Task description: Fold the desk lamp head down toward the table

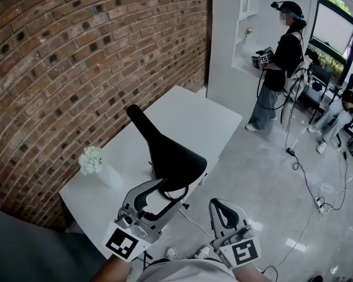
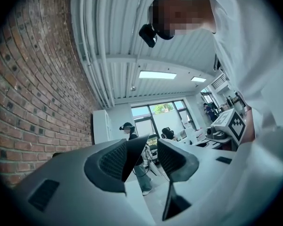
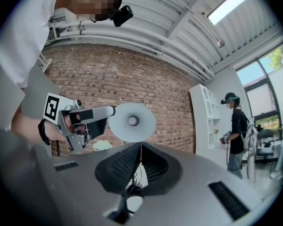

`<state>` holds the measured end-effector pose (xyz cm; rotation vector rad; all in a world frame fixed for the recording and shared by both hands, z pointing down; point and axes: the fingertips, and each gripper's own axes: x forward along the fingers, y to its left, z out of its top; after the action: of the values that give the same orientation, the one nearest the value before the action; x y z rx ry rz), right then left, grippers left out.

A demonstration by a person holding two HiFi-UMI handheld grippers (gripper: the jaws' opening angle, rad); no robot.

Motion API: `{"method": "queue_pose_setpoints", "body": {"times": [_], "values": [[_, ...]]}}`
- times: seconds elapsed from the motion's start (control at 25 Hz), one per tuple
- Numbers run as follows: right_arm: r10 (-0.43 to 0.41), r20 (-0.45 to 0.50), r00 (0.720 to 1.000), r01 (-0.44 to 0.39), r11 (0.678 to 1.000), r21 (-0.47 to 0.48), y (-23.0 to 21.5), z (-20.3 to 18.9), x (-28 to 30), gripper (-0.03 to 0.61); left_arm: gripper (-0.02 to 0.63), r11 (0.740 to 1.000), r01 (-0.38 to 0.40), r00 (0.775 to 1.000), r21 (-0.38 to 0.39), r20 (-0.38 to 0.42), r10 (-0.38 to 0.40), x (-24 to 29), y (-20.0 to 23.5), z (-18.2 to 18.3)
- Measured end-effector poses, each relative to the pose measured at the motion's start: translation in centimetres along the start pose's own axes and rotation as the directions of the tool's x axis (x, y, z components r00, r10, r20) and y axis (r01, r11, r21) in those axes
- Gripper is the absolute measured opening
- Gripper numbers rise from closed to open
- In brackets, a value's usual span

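Outwardly black lamp head (image 1: 173,160) (white inside)

The left hand-held gripper (image 1: 172,194) and the right hand-held gripper (image 1: 220,204) are made of light grey plastic. Each one has a cube (image 1: 122,243) with black and white square marks. The pads (image 3: 125,166) are black with tiny ridges. The person wears a white top (image 3: 23,36), a black band (image 3: 41,132) on the left wrist and a small black camera (image 3: 123,14) on the head.

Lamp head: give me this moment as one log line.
lamp head: up, not yet folded down | left gripper: open, lamp head's edge between fingers | right gripper: shut, empty
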<state>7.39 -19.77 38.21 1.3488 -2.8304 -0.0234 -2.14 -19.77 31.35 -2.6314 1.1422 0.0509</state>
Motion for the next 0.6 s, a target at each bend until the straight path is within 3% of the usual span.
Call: {"method": "queue_pose_setpoints", "body": {"times": [0.6], "values": [[0.013,-0.008,1.000,-0.012,0.999,0.033,-0.1,-0.3,-0.7,0.018,0.216,0.995,-0.017,0.997,-0.103,-0.077,0.009,-0.3,-1.1,-3.3]]}}
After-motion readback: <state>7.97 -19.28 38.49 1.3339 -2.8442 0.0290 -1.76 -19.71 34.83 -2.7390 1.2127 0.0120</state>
